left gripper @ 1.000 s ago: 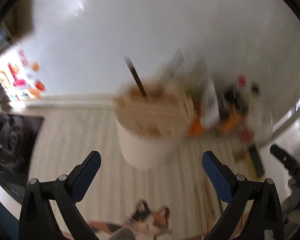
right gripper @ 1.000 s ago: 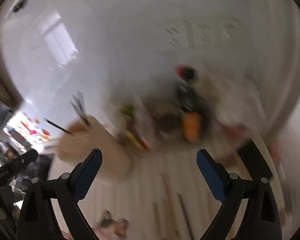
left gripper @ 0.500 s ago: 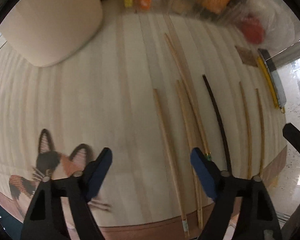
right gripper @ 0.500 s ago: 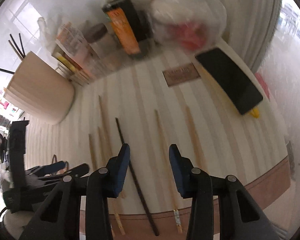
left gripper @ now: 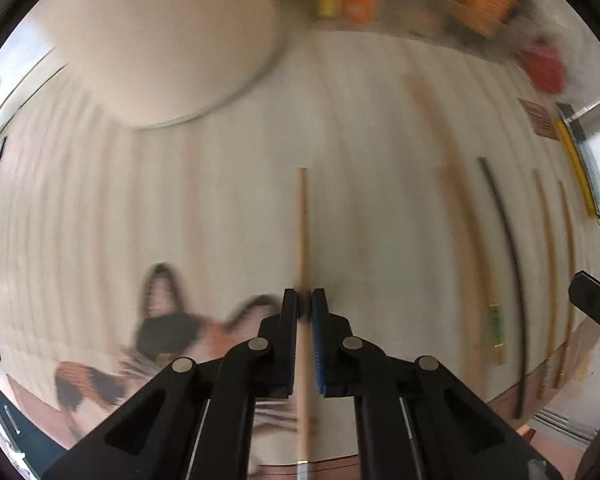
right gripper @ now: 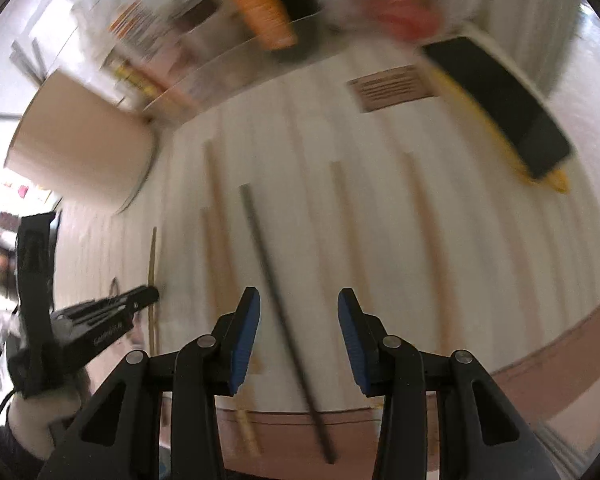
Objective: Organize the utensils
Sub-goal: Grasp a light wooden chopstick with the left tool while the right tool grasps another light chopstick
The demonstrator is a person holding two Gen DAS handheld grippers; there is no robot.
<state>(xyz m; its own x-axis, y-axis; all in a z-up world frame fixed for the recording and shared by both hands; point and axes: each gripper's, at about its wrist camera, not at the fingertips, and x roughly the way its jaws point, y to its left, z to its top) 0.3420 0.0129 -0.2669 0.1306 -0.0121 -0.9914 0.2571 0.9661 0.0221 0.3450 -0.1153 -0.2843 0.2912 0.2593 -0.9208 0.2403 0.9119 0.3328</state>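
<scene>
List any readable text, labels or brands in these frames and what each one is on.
None readable.
Brown tag on the mat: printed lines, blurred.
Orange bottle label: print smeared by motion.
Left hand-held gripper: white lettering on its side, too small to read.
Packets behind the cream pot: blurred.

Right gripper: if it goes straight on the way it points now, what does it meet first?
Probably the black chopstick, which lies on the striped mat and passes between the open fingers of the right gripper. Depth is hard to judge here.
</scene>
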